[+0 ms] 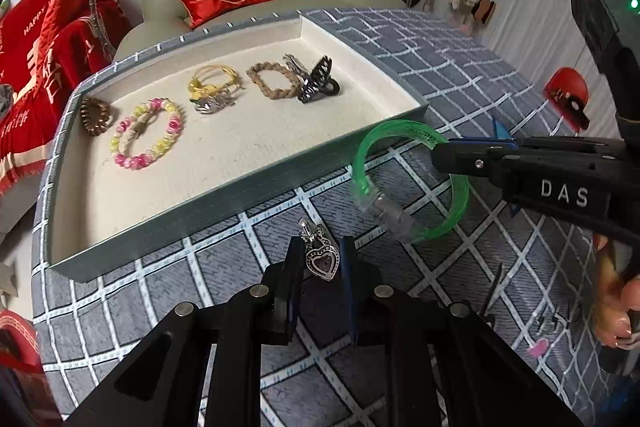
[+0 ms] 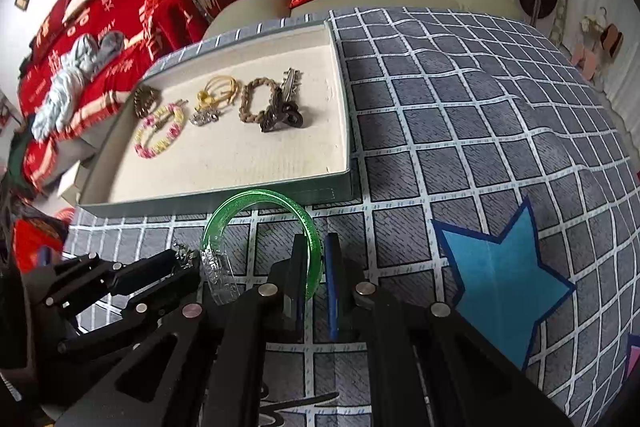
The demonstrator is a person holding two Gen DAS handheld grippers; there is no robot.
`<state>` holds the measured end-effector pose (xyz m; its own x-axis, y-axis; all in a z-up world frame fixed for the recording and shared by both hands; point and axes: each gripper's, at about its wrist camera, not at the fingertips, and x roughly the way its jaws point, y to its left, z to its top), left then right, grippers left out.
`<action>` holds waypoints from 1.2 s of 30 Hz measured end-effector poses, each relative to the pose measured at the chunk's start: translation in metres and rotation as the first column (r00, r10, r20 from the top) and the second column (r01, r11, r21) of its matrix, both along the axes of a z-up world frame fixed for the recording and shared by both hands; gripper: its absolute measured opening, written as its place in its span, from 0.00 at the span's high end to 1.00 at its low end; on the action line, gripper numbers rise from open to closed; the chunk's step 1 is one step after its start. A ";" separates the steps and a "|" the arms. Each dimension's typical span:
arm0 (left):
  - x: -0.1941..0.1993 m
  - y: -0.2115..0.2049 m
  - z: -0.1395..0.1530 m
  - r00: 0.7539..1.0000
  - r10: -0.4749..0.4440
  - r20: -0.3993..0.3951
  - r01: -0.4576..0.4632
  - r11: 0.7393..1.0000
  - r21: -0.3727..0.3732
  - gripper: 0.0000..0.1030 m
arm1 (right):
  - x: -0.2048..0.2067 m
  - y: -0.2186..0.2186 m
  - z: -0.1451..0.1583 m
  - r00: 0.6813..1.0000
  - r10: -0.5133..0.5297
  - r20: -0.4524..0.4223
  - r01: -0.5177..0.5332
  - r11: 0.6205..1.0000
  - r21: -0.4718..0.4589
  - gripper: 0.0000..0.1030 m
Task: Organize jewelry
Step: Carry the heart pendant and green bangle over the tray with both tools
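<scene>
Noted: shallow tray (image 1: 404, 83) on checked cloth, already stocked with bracelets and clips, evidently the destination; green bangle (image 1: 456, 211) pinched by right gripper (image 2: 314, 267) near tray's front wall; heart pendant (image 1: 323, 259) between narrowed left gripper (image 1: 320, 259), apparently gripped.

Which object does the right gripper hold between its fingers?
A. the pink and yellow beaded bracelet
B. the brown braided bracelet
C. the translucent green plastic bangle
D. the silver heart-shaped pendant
C: the right gripper is shut on the translucent green plastic bangle, held in front of the tray.
</scene>
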<state>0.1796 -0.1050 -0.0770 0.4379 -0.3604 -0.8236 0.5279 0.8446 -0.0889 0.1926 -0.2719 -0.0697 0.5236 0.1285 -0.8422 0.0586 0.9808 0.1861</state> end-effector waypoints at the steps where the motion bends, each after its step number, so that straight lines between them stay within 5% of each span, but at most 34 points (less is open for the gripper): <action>1: -0.001 0.003 0.003 1.000 0.002 0.006 -0.002 1.000 -0.008 0.67 | -0.001 -0.002 0.002 1.000 -0.004 0.003 0.004 1.000 0.012 0.91; 12: 0.001 0.043 0.047 0.994 0.069 0.086 -0.062 0.995 -0.076 0.67 | -0.004 0.003 0.035 0.999 0.000 0.052 -0.005 0.996 0.093 0.91; 21: 0.048 0.086 0.071 0.979 0.175 0.109 -0.164 0.981 -0.105 0.67 | 0.033 0.038 0.054 0.997 0.045 0.069 -0.052 0.994 0.097 0.91; 36: 0.106 0.075 0.020 0.986 0.164 0.015 -0.164 0.987 -0.004 0.67 | 0.098 0.072 0.011 0.997 0.062 -0.045 -0.059 0.996 0.062 0.91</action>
